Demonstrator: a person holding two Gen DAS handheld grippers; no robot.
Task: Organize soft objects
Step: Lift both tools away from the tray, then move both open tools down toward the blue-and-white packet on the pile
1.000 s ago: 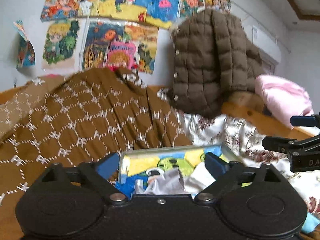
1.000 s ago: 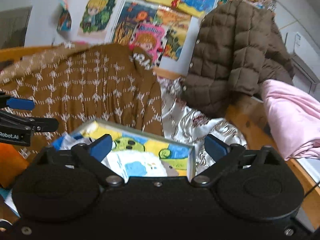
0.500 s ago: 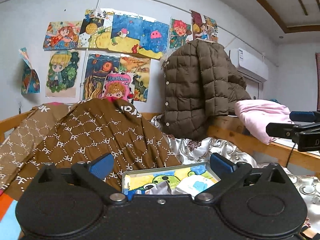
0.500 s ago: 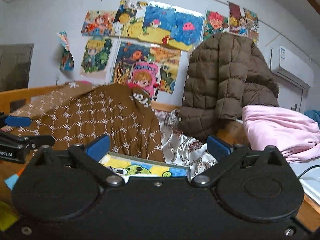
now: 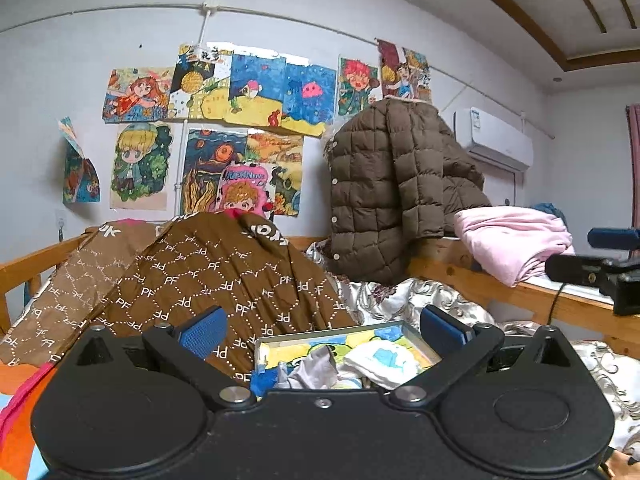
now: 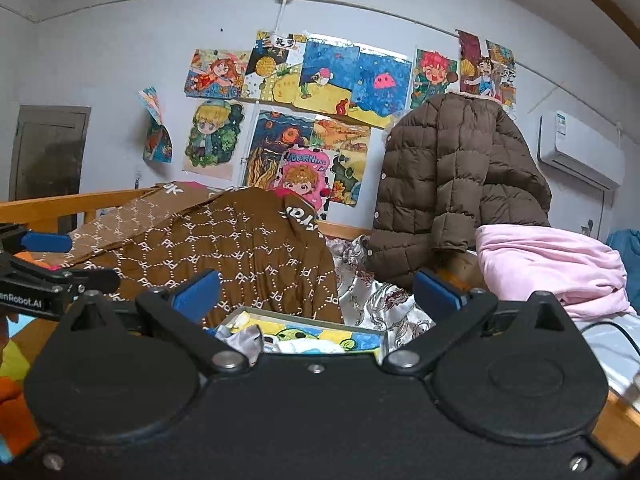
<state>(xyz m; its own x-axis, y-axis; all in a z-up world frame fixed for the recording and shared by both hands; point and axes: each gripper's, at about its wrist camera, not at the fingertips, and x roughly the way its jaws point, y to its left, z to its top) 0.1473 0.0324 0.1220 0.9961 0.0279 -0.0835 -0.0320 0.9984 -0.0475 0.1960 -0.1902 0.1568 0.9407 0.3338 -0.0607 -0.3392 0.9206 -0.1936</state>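
Socks (image 5: 380, 360) lie loose inside the shallow box (image 5: 264, 350), collected together; left gripper (image 5: 324, 330) and right gripper (image 6: 316, 294) hover with fingers spread wide, holding nothing

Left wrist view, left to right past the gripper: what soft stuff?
Patterned brown cloth → brown puffer jacket → folded pink blanket.
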